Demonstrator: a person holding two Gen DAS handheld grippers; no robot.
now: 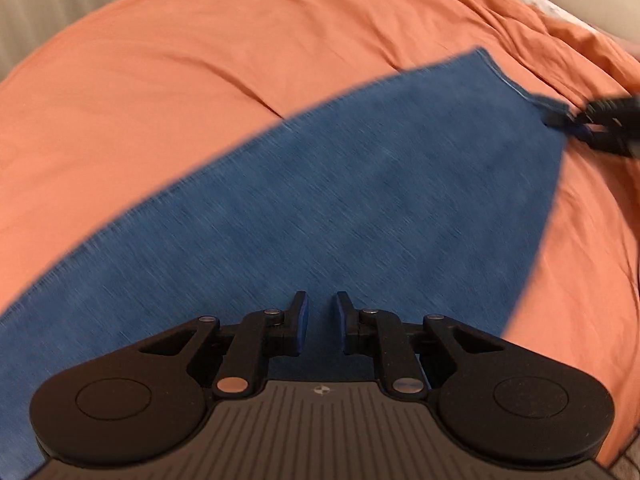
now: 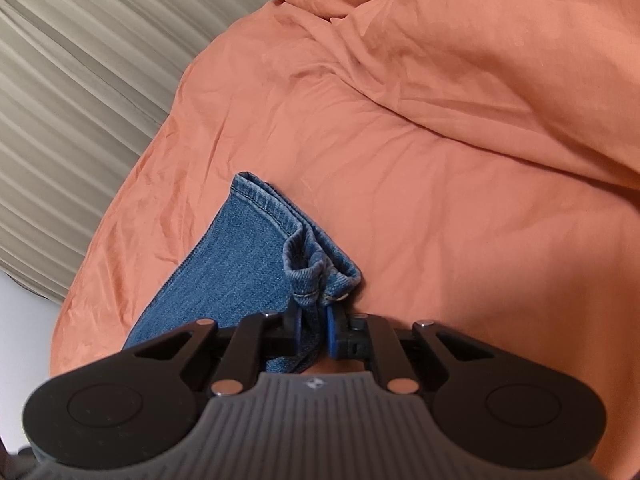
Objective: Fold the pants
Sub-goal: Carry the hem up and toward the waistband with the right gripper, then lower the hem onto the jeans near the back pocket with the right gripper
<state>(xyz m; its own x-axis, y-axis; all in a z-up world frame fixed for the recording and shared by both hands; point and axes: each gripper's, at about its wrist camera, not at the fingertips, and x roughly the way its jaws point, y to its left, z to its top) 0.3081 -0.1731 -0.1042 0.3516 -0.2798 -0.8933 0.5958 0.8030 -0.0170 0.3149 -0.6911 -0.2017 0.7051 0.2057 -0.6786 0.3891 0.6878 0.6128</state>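
Orange bedding (image 1: pixel 240 60) covers the work surface, with pale pleated fabric (image 2: pixel 80 60) beyond its far-left edge. Blue denim pants (image 1: pixel 320 208) lie stretched across it, running from near left to far right. The right gripper (image 2: pixel 316 332) is clenched on the bunched leg hems (image 2: pixel 316 276), probably to keep both cuffs together for the fold; in the left wrist view it appears at the far right end of the cloth. The left gripper (image 1: pixel 320 320) hovers over the near part of the pants, jaws narrowed to a small gap with no fabric between them.
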